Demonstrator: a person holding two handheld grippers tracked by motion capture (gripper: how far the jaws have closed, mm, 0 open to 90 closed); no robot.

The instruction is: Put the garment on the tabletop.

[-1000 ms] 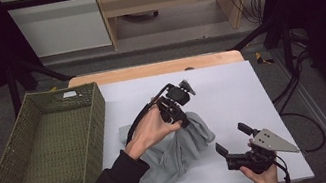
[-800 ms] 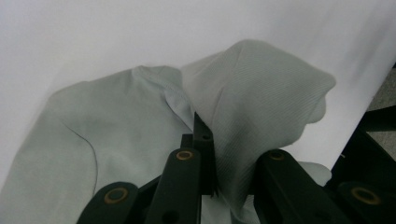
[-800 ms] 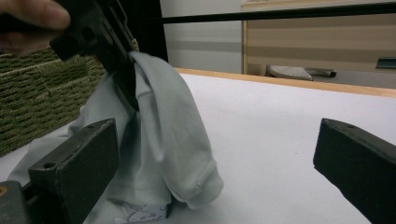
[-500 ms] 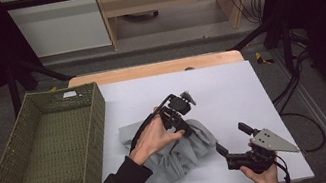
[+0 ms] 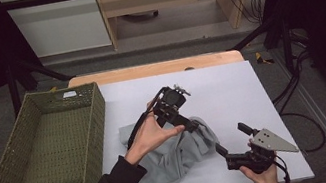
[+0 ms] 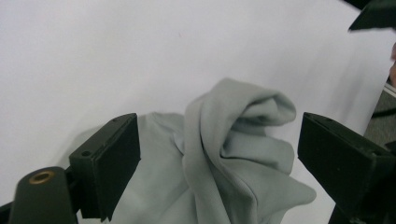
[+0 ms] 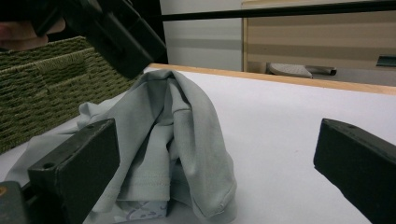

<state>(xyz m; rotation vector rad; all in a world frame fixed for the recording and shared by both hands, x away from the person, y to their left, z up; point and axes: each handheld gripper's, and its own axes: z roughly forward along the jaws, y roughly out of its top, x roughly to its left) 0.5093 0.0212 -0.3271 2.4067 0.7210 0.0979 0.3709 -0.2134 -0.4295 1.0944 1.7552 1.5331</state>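
Observation:
A crumpled grey cloth [image 5: 173, 163] lies on the white table [image 5: 231, 89], its raised fold [image 6: 233, 140] bunched at the right end. My left gripper [image 5: 193, 126] hovers just over that fold, pointing down at it. Its jaws have just been opening and now stand wide at either side of the fold [image 6: 215, 163] without pressing it. My right gripper [image 5: 232, 138] rests near the table's front right edge, open, aimed at the cloth [image 7: 187, 121] with nothing between its jaws [image 7: 215, 177]. The left gripper's body [image 7: 116, 37] hangs over the cloth there.
A green woven basket [image 5: 98, 108] stands at the left of the table, close to the cloth; its wall [image 7: 32, 79] shows behind the cloth. A wooden strip [image 5: 157, 68] runs along the table's far edge. Bare white table lies beyond and to the right of the cloth.
My left gripper's jaws have gone from shut to wide open, and the cloth's lifted fold has settled into a heap beneath them. The right gripper has stayed put.

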